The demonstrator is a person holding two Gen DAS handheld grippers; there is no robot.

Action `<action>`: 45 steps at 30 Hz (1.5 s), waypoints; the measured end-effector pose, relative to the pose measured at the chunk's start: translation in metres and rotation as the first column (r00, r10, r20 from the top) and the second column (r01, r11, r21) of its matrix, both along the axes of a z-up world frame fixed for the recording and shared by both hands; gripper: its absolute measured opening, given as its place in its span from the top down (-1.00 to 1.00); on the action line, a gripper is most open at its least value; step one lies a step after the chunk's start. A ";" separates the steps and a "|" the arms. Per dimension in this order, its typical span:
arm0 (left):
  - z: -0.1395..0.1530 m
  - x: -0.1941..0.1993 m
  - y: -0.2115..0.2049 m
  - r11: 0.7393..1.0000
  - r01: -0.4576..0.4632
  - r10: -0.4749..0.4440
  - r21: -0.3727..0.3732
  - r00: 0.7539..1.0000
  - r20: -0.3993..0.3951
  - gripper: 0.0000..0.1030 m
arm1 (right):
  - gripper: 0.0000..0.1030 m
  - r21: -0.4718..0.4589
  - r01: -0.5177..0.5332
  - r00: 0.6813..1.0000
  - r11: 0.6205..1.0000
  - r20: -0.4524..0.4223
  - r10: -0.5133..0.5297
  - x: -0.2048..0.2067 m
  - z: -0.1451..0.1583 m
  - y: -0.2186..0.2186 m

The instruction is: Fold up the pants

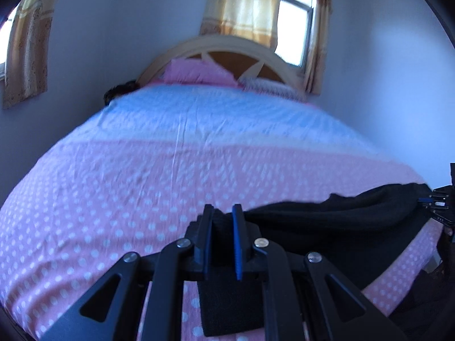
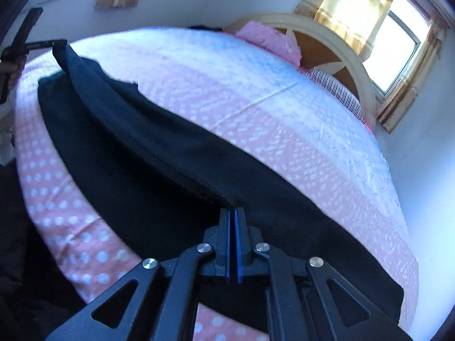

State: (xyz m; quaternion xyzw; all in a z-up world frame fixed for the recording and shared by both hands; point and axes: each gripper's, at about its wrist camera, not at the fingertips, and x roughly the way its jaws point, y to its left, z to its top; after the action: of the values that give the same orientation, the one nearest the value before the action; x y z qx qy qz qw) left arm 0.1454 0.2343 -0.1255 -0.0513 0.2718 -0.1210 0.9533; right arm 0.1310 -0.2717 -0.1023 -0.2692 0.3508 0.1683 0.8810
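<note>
Black pants stretch across the near part of a bed, one long edge lifted off the sheet. My right gripper is shut on that edge at one end. My left gripper pinches the other end of the pants, with dark cloth filling the narrow gap between its blue pads. In the right wrist view the left gripper shows at the far left, a hand behind it, holding the raised corner. In the left wrist view the right gripper appears at the far right edge, against the cloth.
The bed sheet is pink with white dots near me and pale blue farther off. A pink pillow and a striped pillow lie against the arched wooden headboard. Curtained windows and walls stand close around the bed.
</note>
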 end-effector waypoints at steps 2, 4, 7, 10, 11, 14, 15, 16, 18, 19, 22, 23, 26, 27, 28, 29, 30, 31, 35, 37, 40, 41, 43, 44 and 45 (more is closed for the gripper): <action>0.002 -0.010 0.001 1.000 0.013 -0.013 -0.008 1.000 0.009 0.74 | 0.95 0.014 -0.011 1.000 1.000 -0.003 0.011 -0.010 0.005 -0.004; -0.004 -0.019 0.001 1.000 0.029 -0.029 0.000 1.000 -0.004 0.74 | 0.95 0.006 -0.020 1.000 1.000 -0.015 0.020 -0.014 -0.002 -0.003; -0.029 -0.023 -0.001 0.999 0.037 -0.036 0.021 0.997 -0.068 0.74 | 0.95 -0.040 -0.032 0.998 0.999 -0.051 0.030 -0.015 -0.029 0.003; -0.048 -0.024 -0.002 0.999 0.029 -0.027 0.019 0.994 -0.105 0.69 | 0.94 -0.046 -0.024 0.997 0.999 -0.080 0.020 -0.010 -0.044 0.000; -0.049 -0.026 0.001 1.000 0.027 -0.026 0.006 0.995 -0.096 0.62 | 0.94 -0.037 -0.021 0.997 0.999 -0.072 0.018 -0.010 -0.045 0.000; -0.044 -0.029 0.007 1.000 0.013 -0.013 -0.002 0.995 -0.101 0.22 | 0.90 -0.023 -0.017 0.996 1.000 -0.086 0.015 -0.008 -0.041 -0.004; -0.041 -0.032 0.012 1.000 0.013 -0.013 0.002 0.996 -0.090 0.14 | 0.87 -0.022 -0.015 0.996 1.000 -0.087 0.013 -0.011 -0.041 -0.004; -0.038 -0.036 0.016 1.000 0.015 -0.014 0.007 0.997 -0.081 0.02 | 0.84 -0.021 -0.012 0.996 1.000 -0.089 0.010 -0.011 -0.041 -0.005; -0.034 -0.043 0.027 1.000 0.009 -0.007 0.017 0.997 -0.075 -0.13 | 0.76 -0.029 -0.012 0.996 1.000 -0.087 0.009 -0.011 -0.041 -0.007; -0.034 -0.047 0.035 1.000 0.000 0.002 0.020 0.997 -0.073 -0.14 | 0.68 -0.034 -0.011 0.996 0.999 -0.088 0.008 -0.011 -0.040 -0.008; -0.032 -0.054 0.057 0.998 -0.052 0.054 0.026 0.995 -0.083 -0.14 | 0.30 -0.028 -0.014 0.996 1.000 -0.091 0.011 -0.022 -0.036 -0.014; -0.032 -0.054 0.063 0.998 -0.066 0.067 0.016 0.994 -0.084 -0.14 | 0.25 -0.016 -0.015 0.996 1.000 -0.092 0.013 -0.023 -0.032 -0.019; -0.030 -0.052 0.071 0.995 -0.088 0.085 -0.037 0.992 -0.091 -0.12 | 0.24 0.006 -0.007 0.997 1.000 -0.081 0.007 -0.024 -0.024 -0.024; -0.030 -0.048 0.069 0.995 -0.085 0.080 -0.054 0.992 -0.094 -0.11 | 0.24 0.014 -0.005 0.997 1.000 -0.071 0.006 -0.025 -0.020 -0.025; -0.030 -0.045 0.066 0.995 -0.074 0.067 -0.068 0.993 -0.097 -0.07 | 0.24 0.024 -0.007 0.998 1.000 -0.062 0.009 -0.025 -0.016 -0.025; -0.029 -0.039 0.059 0.995 -0.056 0.047 -0.087 0.994 -0.101 -0.07 | 0.24 0.035 -0.013 0.998 0.999 -0.055 0.015 -0.026 -0.012 -0.023; -0.031 -0.035 0.054 0.995 -0.047 0.037 -0.091 0.994 -0.106 -0.07 | 0.24 0.040 -0.019 0.999 0.999 -0.050 0.021 -0.027 -0.010 -0.020; -0.031 -0.028 0.046 0.995 -0.040 0.029 -0.088 0.993 -0.117 -0.07 | 0.24 0.041 -0.027 0.999 0.999 -0.042 0.029 -0.027 -0.008 -0.017; -0.036 0.001 0.021 0.997 -0.007 -0.006 -0.073 0.985 -0.170 -0.07 | 0.24 0.026 -0.096 0.995 0.995 -0.015 0.096 -0.032 -0.005 0.009; -0.041 0.017 0.010 0.999 -0.006 -0.001 -0.034 0.979 -0.204 -0.06 | 0.24 0.025 -0.128 0.992 0.991 -0.010 0.129 -0.033 -0.004 0.020; -0.040 0.029 0.000 0.999 0.023 -0.029 -0.029 0.973 -0.227 0.59 | 0.24 0.029 -0.153 0.988 0.988 -0.002 0.154 -0.034 -0.005 0.032; -0.039 0.031 -0.003 1.000 0.026 -0.028 -0.013 0.971 -0.238 0.78 | 0.24 0.034 -0.156 0.988 0.987 -0.002 0.157 -0.033 -0.006 0.035; -0.034 0.030 -0.008 0.998 0.059 -0.059 -0.006 0.971 -0.231 0.85 | 0.24 0.056 -0.157 0.988 0.986 -0.003 0.157 -0.030 -0.006 0.038; -0.030 0.028 -0.009 0.999 0.054 -0.051 0.007 0.974 -0.222 0.86 | 0.24 0.065 -0.153 0.988 0.986 -0.004 0.154 -0.028 -0.007 0.040; -0.025 0.029 -0.007 0.999 0.040 -0.038 0.003 0.975 -0.219 0.86 | 0.24 0.071 -0.147 0.989 0.987 -0.004 0.148 -0.025 -0.008 0.041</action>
State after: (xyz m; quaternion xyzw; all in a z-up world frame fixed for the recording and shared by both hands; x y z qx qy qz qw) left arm 0.1741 0.2271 -0.1501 -0.0552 0.3766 -0.1323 0.9152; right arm 0.1057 -0.2303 -0.1101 -0.2624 0.3278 0.2464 0.8735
